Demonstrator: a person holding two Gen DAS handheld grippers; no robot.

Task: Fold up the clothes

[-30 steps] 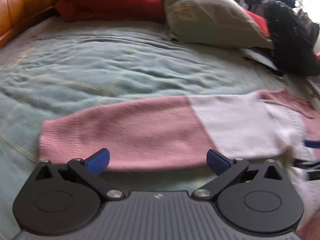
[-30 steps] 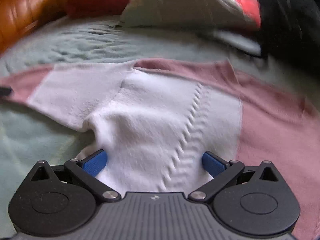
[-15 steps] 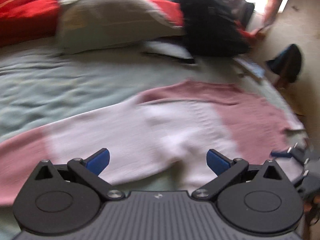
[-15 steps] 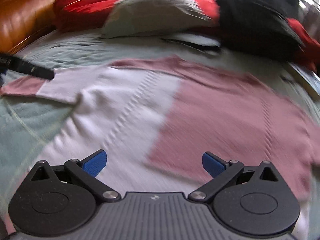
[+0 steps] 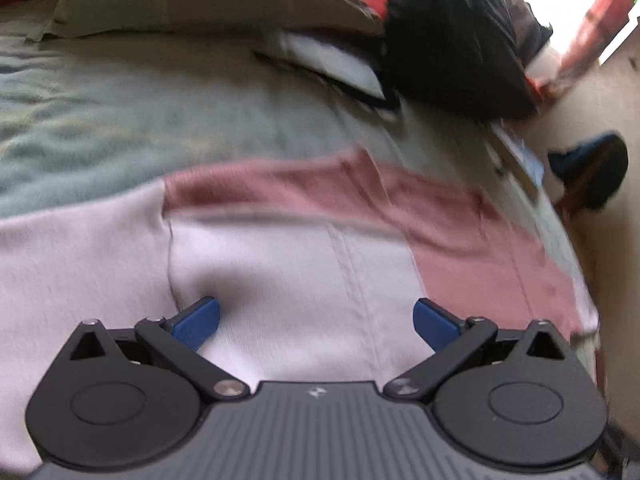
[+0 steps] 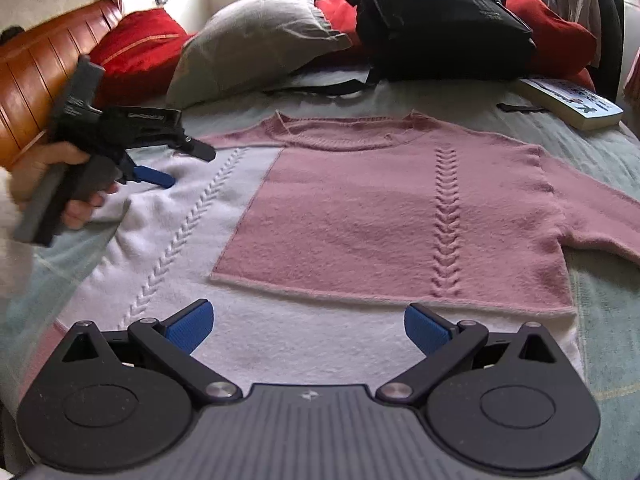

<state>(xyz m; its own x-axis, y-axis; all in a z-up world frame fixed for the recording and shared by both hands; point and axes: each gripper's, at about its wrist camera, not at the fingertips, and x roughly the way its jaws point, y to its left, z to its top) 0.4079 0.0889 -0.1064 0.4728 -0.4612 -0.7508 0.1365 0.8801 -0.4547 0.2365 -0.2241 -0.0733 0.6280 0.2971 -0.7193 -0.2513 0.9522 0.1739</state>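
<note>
While the sweater (image 6: 384,216) is lying flat on the bed (image 6: 608,344), I am holding both grippers wide open and empty: left gripper (image 5: 316,316) over its white shoulder, right gripper (image 6: 308,322) above the hem.

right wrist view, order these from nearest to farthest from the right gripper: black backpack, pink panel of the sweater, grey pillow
From the right gripper:
1. Pink panel of the sweater, just ahead, centre.
2. Grey pillow, far back, left of centre.
3. Black backpack, far back, right of centre.
Pillow and backpack sit at about the same depth, so their order is too close to call.
</note>
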